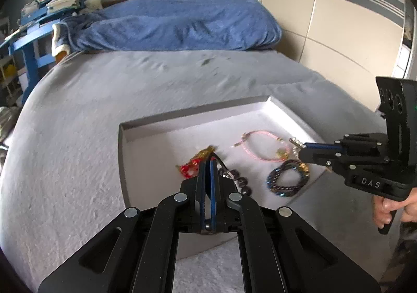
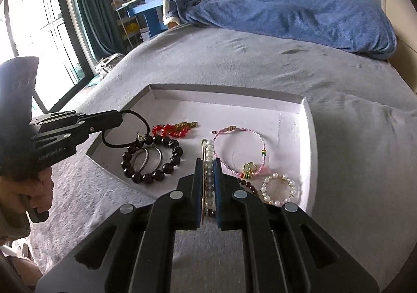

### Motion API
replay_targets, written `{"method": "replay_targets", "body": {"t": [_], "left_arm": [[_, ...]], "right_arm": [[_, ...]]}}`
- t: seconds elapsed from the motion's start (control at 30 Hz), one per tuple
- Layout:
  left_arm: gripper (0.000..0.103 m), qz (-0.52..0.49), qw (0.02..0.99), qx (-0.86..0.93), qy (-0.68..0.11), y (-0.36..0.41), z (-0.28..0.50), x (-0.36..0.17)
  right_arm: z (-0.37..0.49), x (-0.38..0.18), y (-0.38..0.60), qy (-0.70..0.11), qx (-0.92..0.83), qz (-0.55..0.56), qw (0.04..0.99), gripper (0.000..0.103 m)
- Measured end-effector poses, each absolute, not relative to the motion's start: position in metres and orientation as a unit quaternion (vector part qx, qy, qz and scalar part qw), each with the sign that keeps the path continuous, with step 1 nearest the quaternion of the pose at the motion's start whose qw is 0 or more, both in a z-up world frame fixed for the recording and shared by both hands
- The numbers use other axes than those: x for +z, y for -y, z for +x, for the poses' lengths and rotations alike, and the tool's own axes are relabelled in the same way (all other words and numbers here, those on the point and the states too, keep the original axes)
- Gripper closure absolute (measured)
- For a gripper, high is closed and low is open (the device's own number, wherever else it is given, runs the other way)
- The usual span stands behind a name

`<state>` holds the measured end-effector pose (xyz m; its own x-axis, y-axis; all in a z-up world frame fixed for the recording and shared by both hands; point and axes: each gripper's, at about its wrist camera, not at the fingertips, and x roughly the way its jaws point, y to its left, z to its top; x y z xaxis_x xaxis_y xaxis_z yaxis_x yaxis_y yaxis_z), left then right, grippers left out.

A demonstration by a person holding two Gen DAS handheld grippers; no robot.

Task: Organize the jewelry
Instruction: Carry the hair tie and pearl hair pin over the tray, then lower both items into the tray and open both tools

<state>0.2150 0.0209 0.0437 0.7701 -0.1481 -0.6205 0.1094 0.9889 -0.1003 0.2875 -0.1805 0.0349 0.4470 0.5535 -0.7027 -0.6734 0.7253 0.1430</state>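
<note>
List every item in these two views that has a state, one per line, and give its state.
Left tool: shut on the black hair tie, lifted above the tray.
Right tool: shut on the pearl hair clip.
Tray: open-topped, on the bed.
Pink cord bracelet: lying flat, fastened.
Black bead bracelet: lying flat.
</note>
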Motion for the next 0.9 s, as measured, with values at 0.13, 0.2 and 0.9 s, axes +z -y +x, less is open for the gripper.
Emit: {"method": "replay_targets", "body": {"t": [0.13,0.2,0.9], "left_arm": [[0.100,-0.031,0.938,-0.057,-0.342,-0.024,0.219,0.030],[0.100,-0.031,0.936,-0.052,-0.347,-0.024,0.220,0.024],[0.093,-0.046,0.929,-0.027,-0.366,-0.032,0.230,0.005]], "right_arm": [[0.295,0.026,0.173,-0.389,0.359,-0.085,0.844,0.095],[0.298,0.021,0.170,-0.393,0.355,-0.090,0.843,0.095],[0.312,0.005,0.161,-0.410,0.327,-0.108,0.844,0.095]]}}
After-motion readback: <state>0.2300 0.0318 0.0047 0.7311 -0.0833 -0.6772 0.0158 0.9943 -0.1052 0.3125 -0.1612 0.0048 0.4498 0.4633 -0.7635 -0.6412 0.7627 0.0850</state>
